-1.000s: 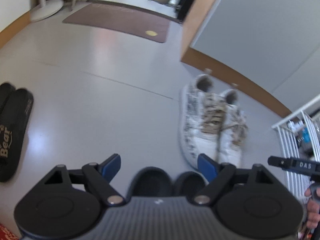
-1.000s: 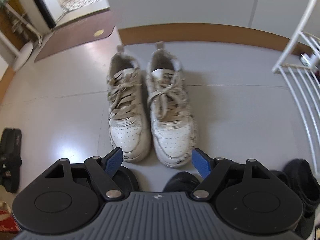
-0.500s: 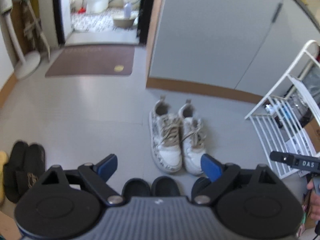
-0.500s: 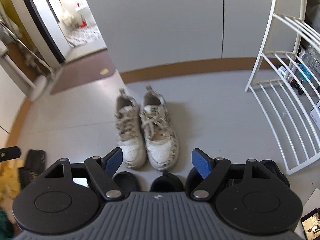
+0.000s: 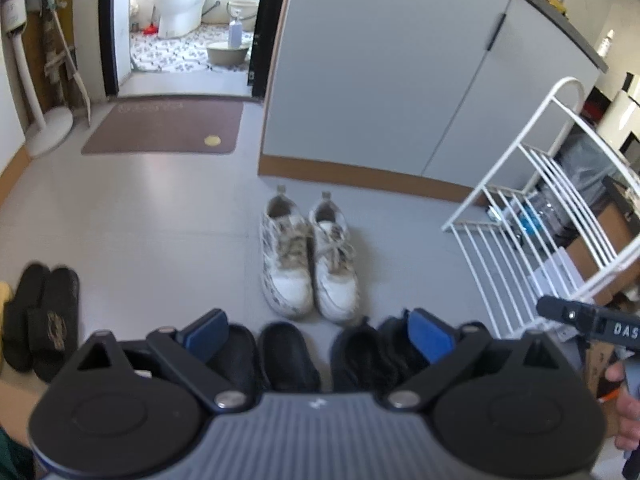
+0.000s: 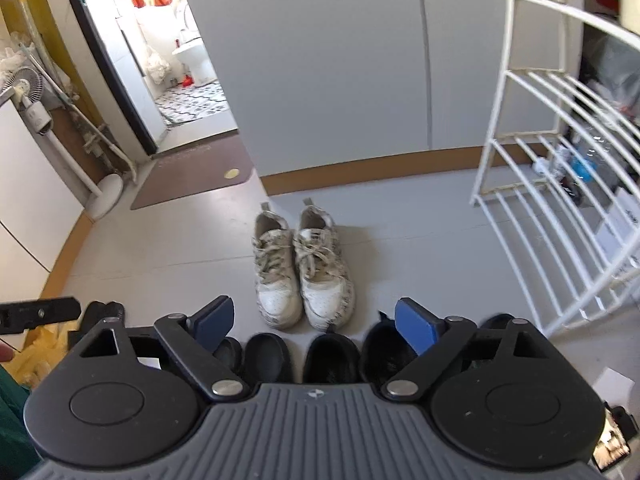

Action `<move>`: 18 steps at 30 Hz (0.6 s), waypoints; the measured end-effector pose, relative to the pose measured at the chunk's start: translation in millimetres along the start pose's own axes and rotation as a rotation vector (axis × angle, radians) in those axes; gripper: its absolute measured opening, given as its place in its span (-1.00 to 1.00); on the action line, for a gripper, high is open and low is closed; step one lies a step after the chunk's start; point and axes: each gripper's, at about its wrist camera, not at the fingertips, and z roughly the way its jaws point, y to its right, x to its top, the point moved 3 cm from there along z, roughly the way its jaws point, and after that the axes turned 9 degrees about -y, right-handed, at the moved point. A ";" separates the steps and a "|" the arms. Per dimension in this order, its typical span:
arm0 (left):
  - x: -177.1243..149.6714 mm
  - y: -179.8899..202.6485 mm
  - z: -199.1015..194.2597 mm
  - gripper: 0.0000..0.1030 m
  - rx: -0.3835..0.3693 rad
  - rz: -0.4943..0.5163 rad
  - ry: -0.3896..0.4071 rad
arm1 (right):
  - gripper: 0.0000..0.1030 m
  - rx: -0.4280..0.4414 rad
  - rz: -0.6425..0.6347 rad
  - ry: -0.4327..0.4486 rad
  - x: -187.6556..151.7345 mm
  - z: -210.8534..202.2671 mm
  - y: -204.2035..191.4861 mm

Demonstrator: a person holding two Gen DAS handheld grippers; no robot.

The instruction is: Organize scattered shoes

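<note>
Left gripper (image 5: pixel 316 338), at the bottom of the left wrist view, has its jaws opening, wider than a second ago, with nothing clamped between the blue pads (image 5: pixel 206 334). Compared with the earlier frame of this view, the camera sits higher and farther back: the white sneakers (image 5: pixel 308 260) now appear smaller and at frame centre, and the bathroom doorway, brown mat (image 5: pixel 164 126) and white rack (image 5: pixel 548 236) have come into view. The sneakers lie on the grey floor above the gap between the fingers, well apart from them, side by side and touching. Their long axes run vertically in the frame, toes toward the gripper, heels toward the grey cabinet (image 5: pixel 380 72). A row of dark shoes (image 5: pixel 288 356) lies between the sneakers and the fingers, partly hidden by the gripper body. Black slippers (image 5: pixel 40 320) lie at the left edge. Right gripper (image 6: pixel 314 326), at the bottom of the right wrist view, has its jaws opening as well, clearly wider than a second ago, and empty. Here too the viewpoint has risen and backed away; the sneakers (image 6: pixel 302 268), formerly filling the middle of the frame, now sit small at centre above the gap, clear of both pads. Their long axes run vertically with a slight lean, toes toward the gripper, heels toward the cabinet's brown skirting.
</note>
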 end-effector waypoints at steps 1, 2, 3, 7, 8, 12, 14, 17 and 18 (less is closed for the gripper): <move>-8.4 5.5 -0.2 0.94 -0.021 0.010 -0.008 | 0.91 -0.010 0.006 0.022 -6.4 -10.5 1.4; -17.1 11.3 0.2 0.94 -0.035 0.022 -0.016 | 0.95 -0.017 0.012 0.038 -11.5 -18.4 2.8; -22.0 15.2 0.3 0.94 -0.040 0.033 -0.021 | 0.96 -0.019 0.015 0.042 -13.2 -20.5 3.1; -40.6 32.2 1.6 0.95 -0.049 0.074 -0.026 | 1.00 -0.033 0.014 0.030 -35.2 -33.5 8.3; -45.2 37.5 2.7 0.95 -0.051 0.081 -0.027 | 1.00 -0.034 0.013 0.020 -38.2 -34.0 8.6; -59.8 52.8 8.0 0.99 -0.084 0.110 -0.039 | 1.00 0.000 0.088 -0.028 -57.4 -40.4 16.8; -71.2 61.9 10.9 0.99 -0.096 0.135 -0.047 | 1.00 -0.019 0.117 -0.035 -63.8 -41.2 20.6; -83.3 68.4 18.4 0.99 -0.080 0.163 -0.077 | 1.00 -0.044 0.152 -0.065 -74.0 -38.7 27.4; -86.5 69.8 21.0 0.99 -0.076 0.172 -0.091 | 1.00 -0.053 0.153 -0.069 -75.0 -38.1 28.3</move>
